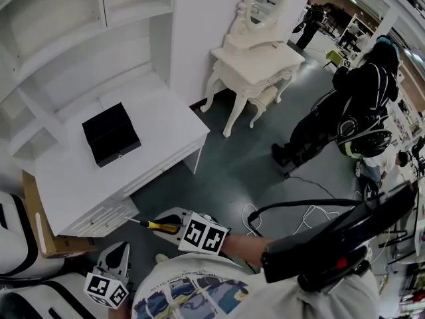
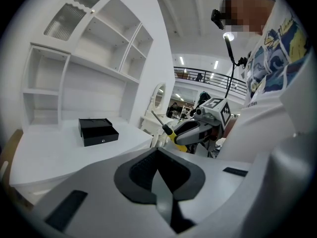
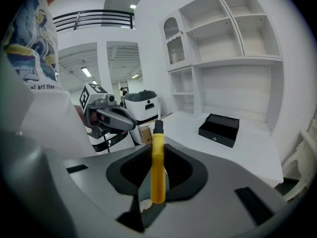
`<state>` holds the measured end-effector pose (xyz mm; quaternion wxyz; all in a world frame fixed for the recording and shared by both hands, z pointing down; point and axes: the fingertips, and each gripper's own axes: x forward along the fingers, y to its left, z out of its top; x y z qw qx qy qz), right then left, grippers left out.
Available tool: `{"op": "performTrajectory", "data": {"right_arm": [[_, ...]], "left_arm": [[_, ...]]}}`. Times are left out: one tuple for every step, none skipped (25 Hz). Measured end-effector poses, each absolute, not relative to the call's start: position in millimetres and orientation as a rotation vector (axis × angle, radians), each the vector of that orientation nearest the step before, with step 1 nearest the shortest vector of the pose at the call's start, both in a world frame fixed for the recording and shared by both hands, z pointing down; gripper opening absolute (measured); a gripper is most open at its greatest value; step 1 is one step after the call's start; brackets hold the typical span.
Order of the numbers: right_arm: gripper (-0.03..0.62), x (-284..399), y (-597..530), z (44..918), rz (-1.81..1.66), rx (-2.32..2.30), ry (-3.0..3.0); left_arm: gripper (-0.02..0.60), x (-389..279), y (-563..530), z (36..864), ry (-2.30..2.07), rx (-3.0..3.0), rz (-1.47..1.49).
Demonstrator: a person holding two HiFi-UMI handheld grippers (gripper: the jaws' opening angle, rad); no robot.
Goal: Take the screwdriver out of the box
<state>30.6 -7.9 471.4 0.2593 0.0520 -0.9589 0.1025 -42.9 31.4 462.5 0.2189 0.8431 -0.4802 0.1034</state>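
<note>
The screwdriver (image 1: 158, 225), yellow-handled with a black collar and thin shaft, is held in my right gripper (image 1: 174, 226), low in the head view and off the desk. In the right gripper view the jaws are shut on the handle of the screwdriver (image 3: 158, 167), which points forward past the right gripper (image 3: 157, 182). The black box (image 1: 111, 133) sits closed on the white desk (image 1: 166, 121), well away from both grippers. My left gripper (image 1: 121, 250) hangs below the desk's front edge. In its own view the left gripper (image 2: 158, 175) has its jaws together with nothing between them.
A white shelf unit (image 1: 60, 32) rises behind the desk. A white vanity table with an oval mirror (image 1: 255, 62) stands to the right. A person in black (image 1: 345, 111) bends over further right. Cables (image 1: 292, 214) lie on the grey floor. A cardboard box (image 1: 46, 234) leans beside the desk.
</note>
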Motion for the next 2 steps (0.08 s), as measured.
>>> {"op": "performTrajectory", "data": {"right_arm": [[0.095, 29.1, -7.9, 471.4, 0.275, 0.143, -2.598], [0.095, 27.6, -7.9, 471.4, 0.272, 0.145, -2.597]], "left_arm": [[0.012, -44.9, 31.1, 463.1, -1.327, 2.335, 0.285], [0.012, -46.8, 30.9, 463.6, -1.326, 2.336, 0.284]]}}
